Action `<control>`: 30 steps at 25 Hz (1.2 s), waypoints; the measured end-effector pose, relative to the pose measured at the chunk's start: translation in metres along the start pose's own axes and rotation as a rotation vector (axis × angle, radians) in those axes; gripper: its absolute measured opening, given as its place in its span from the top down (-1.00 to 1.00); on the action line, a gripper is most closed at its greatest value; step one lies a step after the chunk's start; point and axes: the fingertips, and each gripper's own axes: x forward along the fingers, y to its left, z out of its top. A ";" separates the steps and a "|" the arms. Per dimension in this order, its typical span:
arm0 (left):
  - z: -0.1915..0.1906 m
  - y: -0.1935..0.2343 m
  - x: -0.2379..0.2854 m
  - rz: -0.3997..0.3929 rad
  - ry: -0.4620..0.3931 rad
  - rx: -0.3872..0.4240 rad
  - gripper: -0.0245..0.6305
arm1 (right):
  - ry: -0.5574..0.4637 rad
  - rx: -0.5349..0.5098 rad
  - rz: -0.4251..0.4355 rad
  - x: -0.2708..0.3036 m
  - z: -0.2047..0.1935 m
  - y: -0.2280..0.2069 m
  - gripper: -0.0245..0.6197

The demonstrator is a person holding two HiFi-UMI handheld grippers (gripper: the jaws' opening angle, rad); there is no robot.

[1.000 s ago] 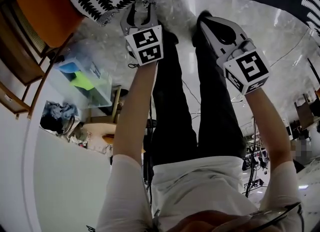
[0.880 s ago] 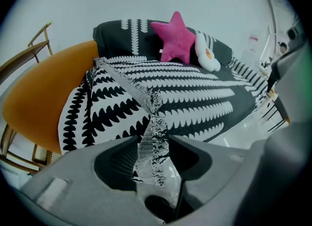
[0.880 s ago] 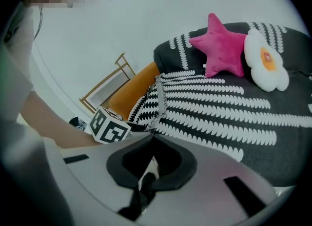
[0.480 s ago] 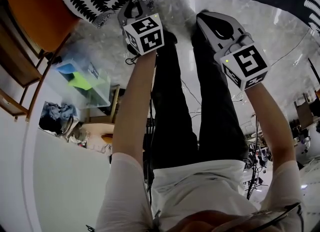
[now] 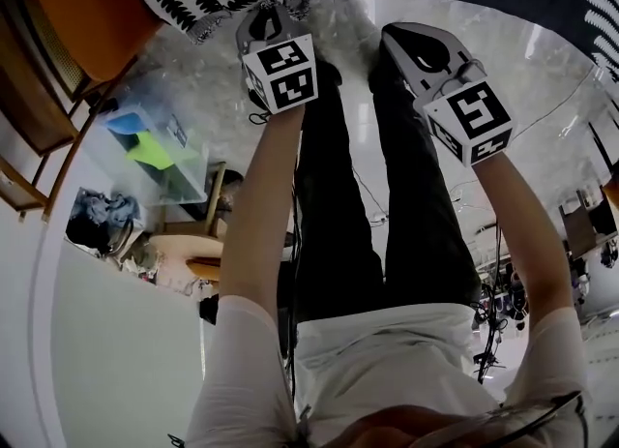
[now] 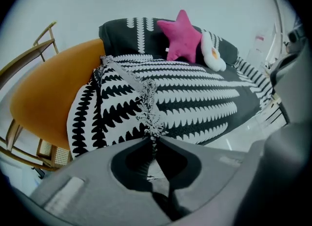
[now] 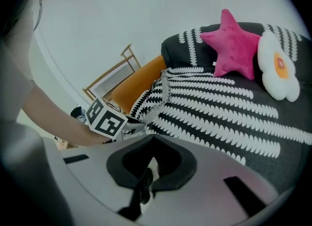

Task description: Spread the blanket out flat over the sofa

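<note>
One striped blanket (image 6: 195, 103) lies on the sofa (image 6: 111, 34), its near left corner bunched by the orange chair (image 6: 48, 98). The left gripper (image 6: 155, 136) pinches its fringe. The right gripper (image 7: 152, 134) is closed on nothing. A hard tug could slip the thin fringe out.

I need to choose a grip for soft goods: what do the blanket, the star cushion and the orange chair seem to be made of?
Blanket: matte woven or knitted cloth, black with white leaf rows. It has a fringed edge and soft folds.
Star cushion: pink plush, stuffed, judging by its puffy rounded arms.
Orange chair: smooth matte upholstery, fabric or leatherette, I can't tell which. Its frame looks like light wood.
</note>
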 end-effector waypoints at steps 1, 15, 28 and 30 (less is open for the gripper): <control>0.000 0.005 -0.004 0.005 -0.005 -0.013 0.85 | 0.002 -0.010 0.005 0.002 0.002 0.003 0.93; -0.051 0.115 -0.070 0.236 0.013 -0.018 0.85 | 0.039 -0.118 0.086 0.044 0.024 0.065 0.93; -0.113 0.181 -0.069 0.339 0.066 -0.072 0.85 | 0.088 -0.168 0.124 0.073 -0.004 0.099 0.93; -0.117 0.184 -0.064 0.335 0.073 -0.075 0.85 | 0.097 -0.164 0.126 0.076 -0.009 0.101 0.93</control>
